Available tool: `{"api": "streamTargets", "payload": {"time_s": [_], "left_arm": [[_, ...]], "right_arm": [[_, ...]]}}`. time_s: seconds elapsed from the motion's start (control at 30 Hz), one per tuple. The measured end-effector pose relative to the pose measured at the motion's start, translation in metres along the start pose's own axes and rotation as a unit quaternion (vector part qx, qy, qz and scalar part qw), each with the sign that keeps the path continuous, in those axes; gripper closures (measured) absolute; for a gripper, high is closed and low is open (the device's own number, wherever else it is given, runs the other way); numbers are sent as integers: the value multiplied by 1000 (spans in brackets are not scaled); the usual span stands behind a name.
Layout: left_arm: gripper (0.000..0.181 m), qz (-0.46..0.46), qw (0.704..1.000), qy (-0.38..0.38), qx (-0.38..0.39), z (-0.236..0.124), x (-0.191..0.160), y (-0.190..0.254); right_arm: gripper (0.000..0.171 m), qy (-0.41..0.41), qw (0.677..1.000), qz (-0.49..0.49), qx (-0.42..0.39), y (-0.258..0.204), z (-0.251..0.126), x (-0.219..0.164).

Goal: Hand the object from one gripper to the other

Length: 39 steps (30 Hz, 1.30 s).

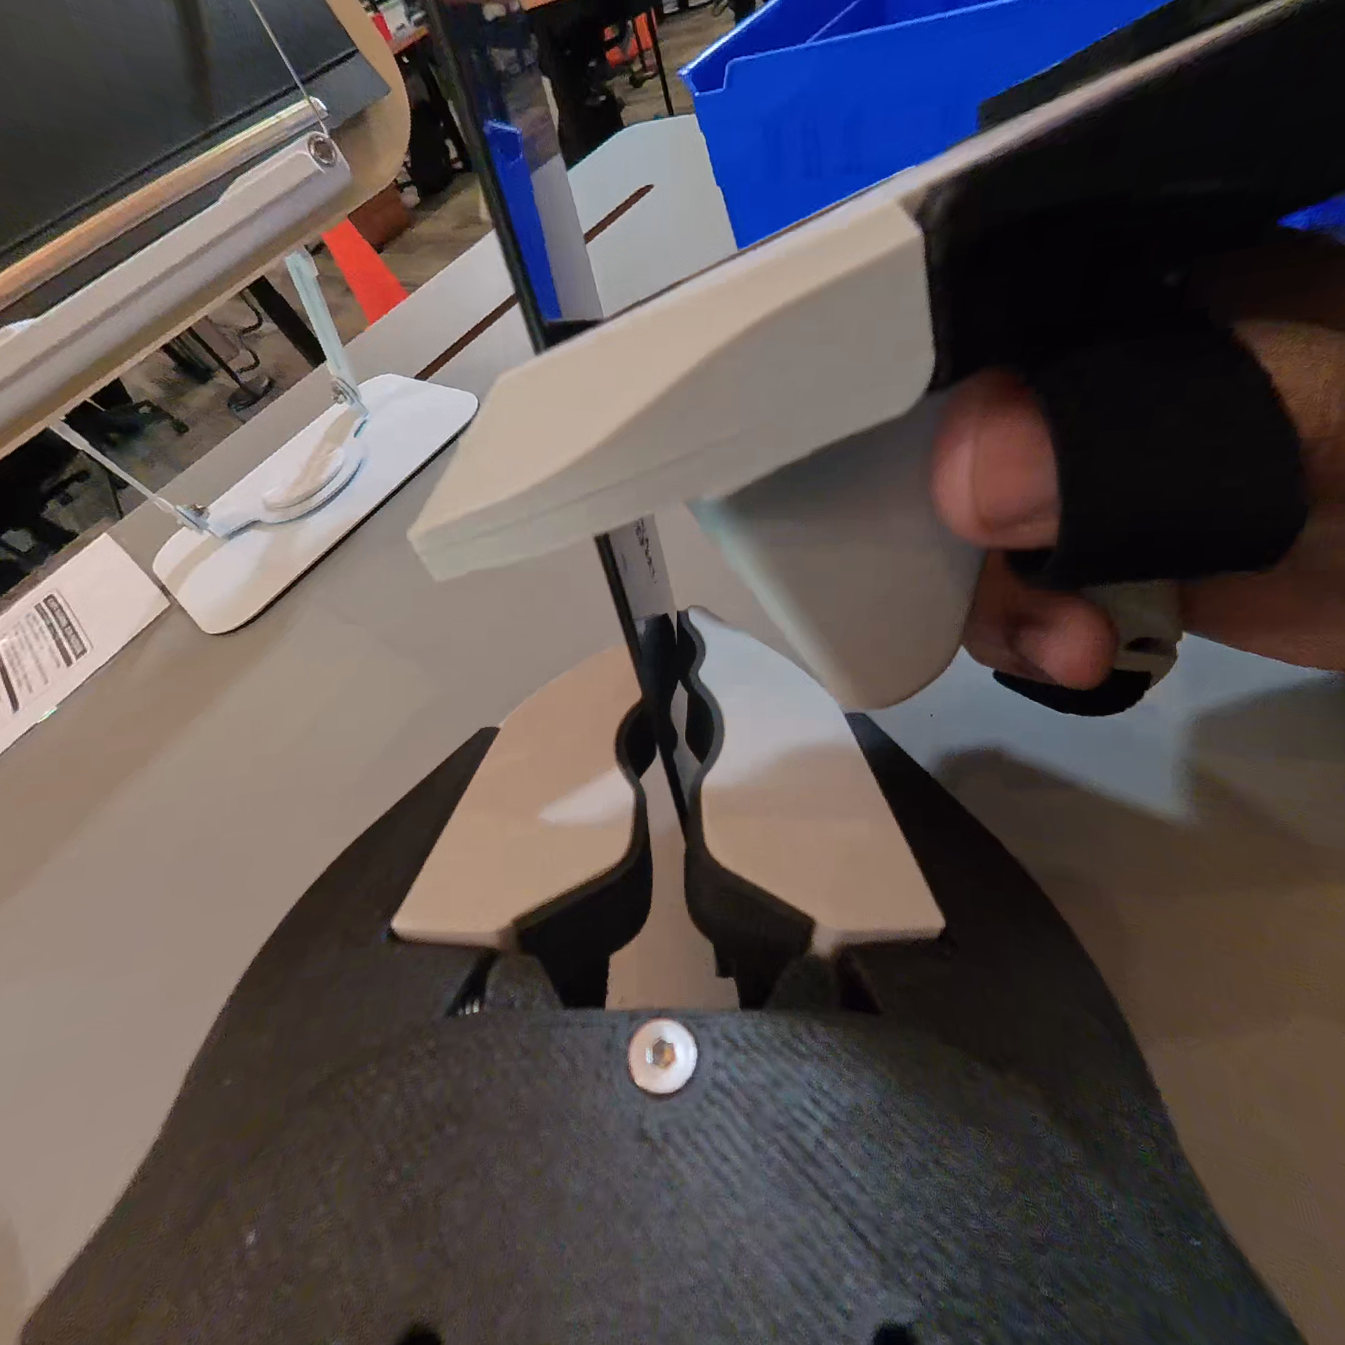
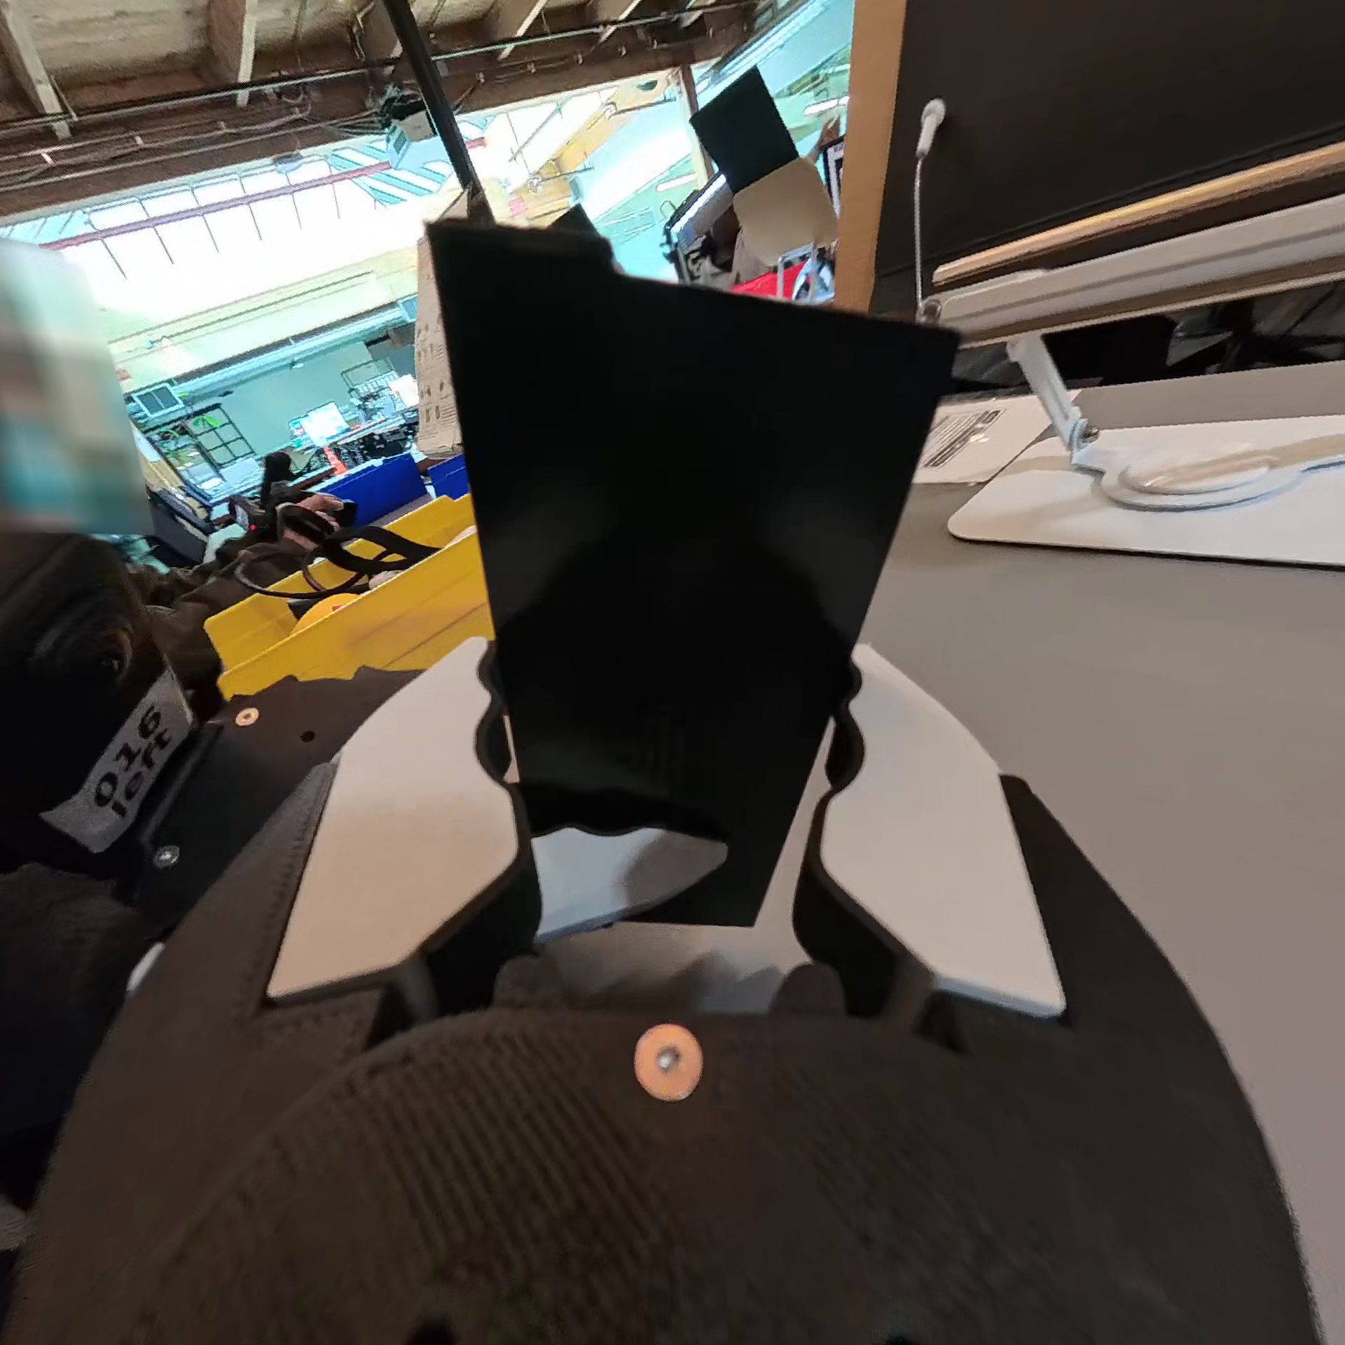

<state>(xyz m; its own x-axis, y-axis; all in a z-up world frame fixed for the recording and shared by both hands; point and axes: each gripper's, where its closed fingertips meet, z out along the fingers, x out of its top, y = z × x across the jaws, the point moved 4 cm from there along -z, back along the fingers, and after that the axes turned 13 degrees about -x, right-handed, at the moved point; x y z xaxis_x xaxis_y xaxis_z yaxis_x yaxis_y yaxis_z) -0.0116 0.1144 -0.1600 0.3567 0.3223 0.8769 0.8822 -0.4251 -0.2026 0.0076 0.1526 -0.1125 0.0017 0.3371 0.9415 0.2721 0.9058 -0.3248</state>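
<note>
We are at the middle of the handover. Our left gripper (image 1: 666, 699) has its fingers drawn together on the lower edge of the thin black panel (image 1: 557, 240), which stands nearly upright and edge-on in the left wrist view, above the grey table (image 1: 218, 764). In the right wrist view the same panel (image 2: 677, 538) faces us broadside, dark and flat, and fills the gap of our right gripper (image 2: 669, 735).

That right gripper's fingers stand wide apart on either side of the panel; we see no pad pressed against it, so we judge it not yet gripping. From the left wrist view the right gripper (image 1: 655, 437) crosses in front of the panel as a pale grey body, held by a gloved hand (image 1: 1092, 473).

So the panel is in the air, carried by the left gripper alone, with the right one set around it. The next move, as we judge it, calls for closing the right fingers on the panel's side edges or flat while the left holds steady, and only then letting the left go. The panel is thin and smooth, so a skewed pinch may let it twist or slip. A white stand (image 1: 320, 502) and a blue bin (image 1: 837, 124) sit well clear
</note>
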Motion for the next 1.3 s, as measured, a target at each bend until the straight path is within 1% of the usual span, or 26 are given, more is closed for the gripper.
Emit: {"api": "streamTargets", "payload": {"time_s": [0.03, 0.17, 0.27, 0.33, 0.37, 0.43, 0.5, 0.53, 0.57, 0.63, 0.7, 0.77, 0.83, 0.9, 0.93, 1.0, 1.1, 1.17, 1.23, 1.3], "left_arm": [[175, 2, 1000, 2, -1, 0, 0, 0], [174, 32, 999, 16, 3, -2, 1, 1], [158, 92, 995, 36, 17, -5, 7, 5], [149, 100, 993, 58, 6, -7, 11, 10], [145, 78, 995, 68, -8, -7, 12, 11], [127, 10, 994, 91, -63, -5, 12, 13], [107, -68, 984, 120, -115, -6, 14, 9], [98, -106, 974, 143, -142, -8, 16, 6], [93, -146, 960, 166, -171, -11, 18, 4], [88, -228, 922, 201, -240, -16, 21, -1], [89, -292, 876, 221, -313, -19, 23, -1], [90, -330, 840, 244, -356, -23, 26, -2], [92, -350, 816, 259, -381, -26, 28, -3], [100, -368, 786, 249, -430, -28, 28, 3], [100, -382, 764, 237, -463, -28, 27, 8], [100, -410, 710, 221, -529, -29, 28, 19], [107, -425, 643, 232, -594, -37, 36, 33], [107, -417, 606, 224, -639, -44, 42, 48], [110, -416, 577, 216, -669, -46, 45, 60], [120, -430, 547, 227, -682, -46, 49, 67]], "right_arm": [[83, -6, 1000, 11, 6, 1, 0, 0], [83, -17, 999, 42, 27, 6, 0, 2], [83, 3, 999, 23, 40, 11, -4, 12], [83, 20, 998, -15, 53, 17, -9, 23], [83, 27, 998, -36, 52, 22, -11, 28], [83, 37, 996, -49, 61, 31, -15, 37], [83, 36, 992, -23, 119, 32, -20, 40], [83, 30, 987, -5, 157, 30, -23, 40], [83, 21, 981, 13, 193, 27, -26, 39], [83, 14, 974, 24, 225, 25, -28, 39], [83, 6, 966, 17, 259, 18, -32, 37], [83, -9, 951, 28, 307, 8, -37, 35], [83, -20, 932, 65, 357, 0, -43, 36], [82, -25, 912, 96, 397, -5, -48, 39], [83, -25, 905, 107, 412, -7, -51, 41], [83, -23, 888, 128, 441, -11, -56, 45], [83, -36, 862, 162, 479, -17, -62, 47], [83, -41, 850, 173, 496, -22, -64, 48], [82, -39, 838, 183, 512, -26, -68, 51], [83, -40, 825, 195, 528, -29, -70, 52]]}}
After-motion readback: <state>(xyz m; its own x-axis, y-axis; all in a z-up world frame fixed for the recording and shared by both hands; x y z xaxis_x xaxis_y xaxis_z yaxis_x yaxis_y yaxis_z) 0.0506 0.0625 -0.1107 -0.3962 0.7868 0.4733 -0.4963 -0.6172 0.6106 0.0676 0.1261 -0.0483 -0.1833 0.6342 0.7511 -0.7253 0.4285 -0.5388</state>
